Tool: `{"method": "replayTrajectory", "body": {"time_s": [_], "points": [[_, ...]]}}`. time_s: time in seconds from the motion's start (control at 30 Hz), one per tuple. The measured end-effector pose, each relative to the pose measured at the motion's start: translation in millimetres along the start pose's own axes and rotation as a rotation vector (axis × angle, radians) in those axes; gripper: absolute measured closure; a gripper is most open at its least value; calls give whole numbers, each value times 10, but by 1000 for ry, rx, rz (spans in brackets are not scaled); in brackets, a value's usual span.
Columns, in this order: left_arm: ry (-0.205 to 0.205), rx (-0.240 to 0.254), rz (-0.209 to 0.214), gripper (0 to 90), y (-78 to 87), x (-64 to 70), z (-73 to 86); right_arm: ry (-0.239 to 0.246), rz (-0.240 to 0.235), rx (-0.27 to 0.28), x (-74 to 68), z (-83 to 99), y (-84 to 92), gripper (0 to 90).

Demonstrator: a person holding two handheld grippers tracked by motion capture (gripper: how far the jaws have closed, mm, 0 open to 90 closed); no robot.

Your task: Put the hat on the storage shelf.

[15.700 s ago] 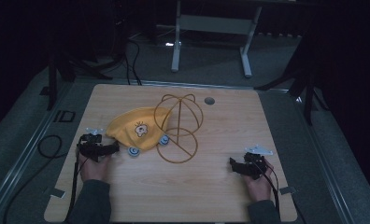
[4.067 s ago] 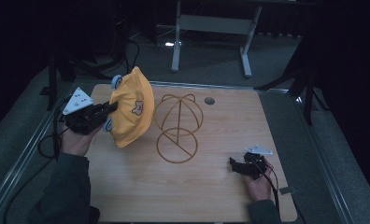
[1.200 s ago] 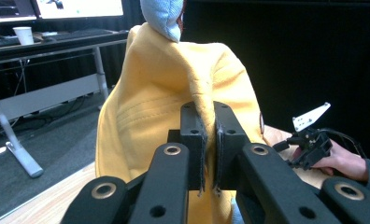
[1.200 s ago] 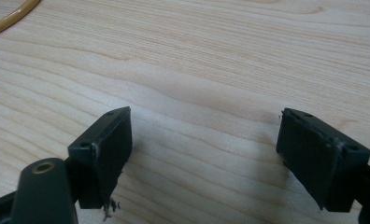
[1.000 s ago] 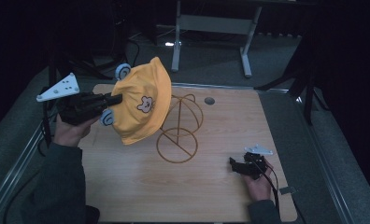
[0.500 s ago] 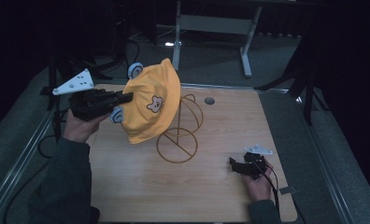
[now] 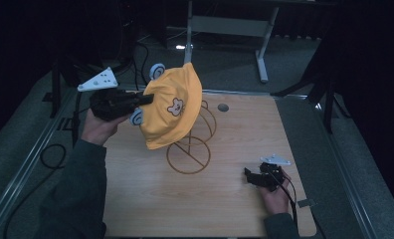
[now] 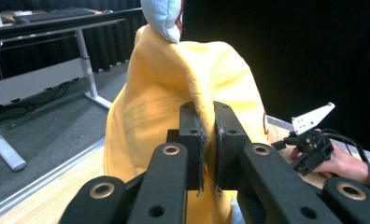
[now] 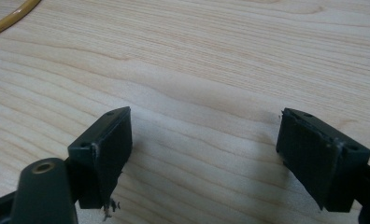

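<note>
Two tools are at work: the left tool (image 8: 210, 154) is clenched on a fold of the yellow hat (image 7: 171, 112), which hangs just ahead of its jaws, above the wire stand (image 7: 191, 152). The right tool (image 9: 204, 154) rests released on the table (image 7: 150, 199), well apart.

Yellow hat (image 7: 171, 112) carried rightward, now over wire stand (image 7: 192, 144).

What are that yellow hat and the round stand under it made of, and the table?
The yellow hat looks like soft matte cotton-type cloth: it folds where the left gripper pinches it, and stitched seams show. The stand seems thin bent wire with a golden coating, judging by its slim loops. The table appears pale wood or wood-look laminate, with visible grain.
</note>
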State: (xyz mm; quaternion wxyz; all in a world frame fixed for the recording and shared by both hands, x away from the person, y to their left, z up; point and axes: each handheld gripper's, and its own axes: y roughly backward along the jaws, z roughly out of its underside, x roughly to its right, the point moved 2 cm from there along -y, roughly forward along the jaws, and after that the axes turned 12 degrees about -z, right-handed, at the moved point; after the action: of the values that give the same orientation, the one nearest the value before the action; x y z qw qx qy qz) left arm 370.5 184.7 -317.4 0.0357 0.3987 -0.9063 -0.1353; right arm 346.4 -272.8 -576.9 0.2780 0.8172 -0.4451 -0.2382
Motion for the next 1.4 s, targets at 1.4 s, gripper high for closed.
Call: {"method": "replayTrajectory", "body": {"time_s": [1.4], "points": [[23, -107, -3, 604, -827, 340, -210, 1, 1, 0, 0, 0, 1, 182]]}}
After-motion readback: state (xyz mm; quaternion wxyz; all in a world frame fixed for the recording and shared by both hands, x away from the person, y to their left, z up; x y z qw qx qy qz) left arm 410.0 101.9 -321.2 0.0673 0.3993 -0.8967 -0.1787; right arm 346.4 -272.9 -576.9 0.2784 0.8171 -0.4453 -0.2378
